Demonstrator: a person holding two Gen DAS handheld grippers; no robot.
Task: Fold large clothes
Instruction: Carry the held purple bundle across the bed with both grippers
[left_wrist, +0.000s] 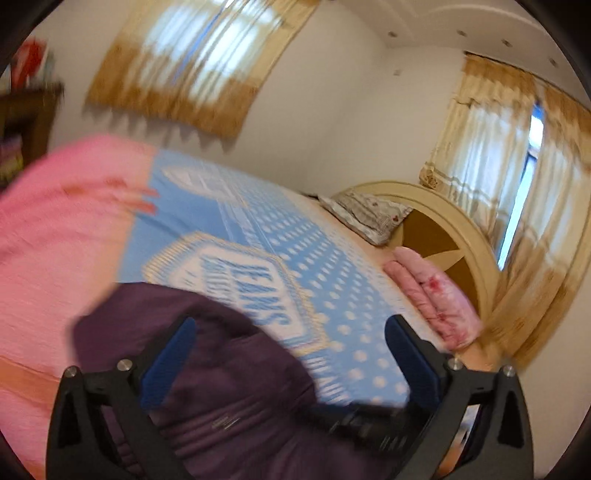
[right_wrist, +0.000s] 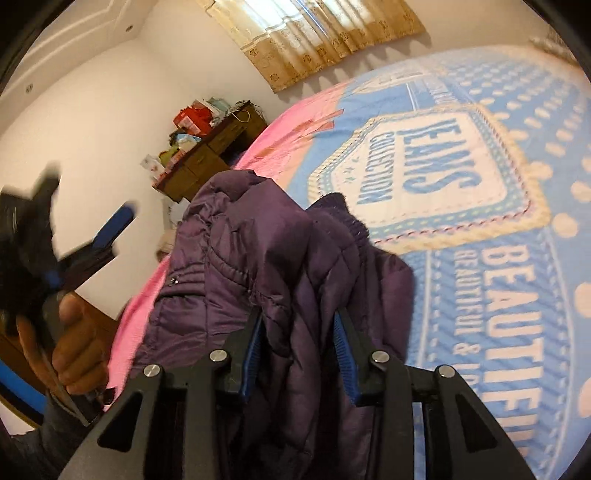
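Note:
A dark purple padded jacket lies bunched on the bed, at the edge of the blue blanket. My right gripper is shut on a thick fold of the jacket, and the fabric fills the gap between its blue pads. In the left wrist view the jacket sits low under my left gripper, whose jaws stand wide open with nothing pinched. That left gripper also shows blurred at the left of the right wrist view, held in a person's hand and apart from the jacket.
A pink sheet covers the bed's left side. A folded pink cloth and a patterned pillow lie by the cream headboard. A cluttered wooden desk stands against the wall. Curtained windows hang behind the bed.

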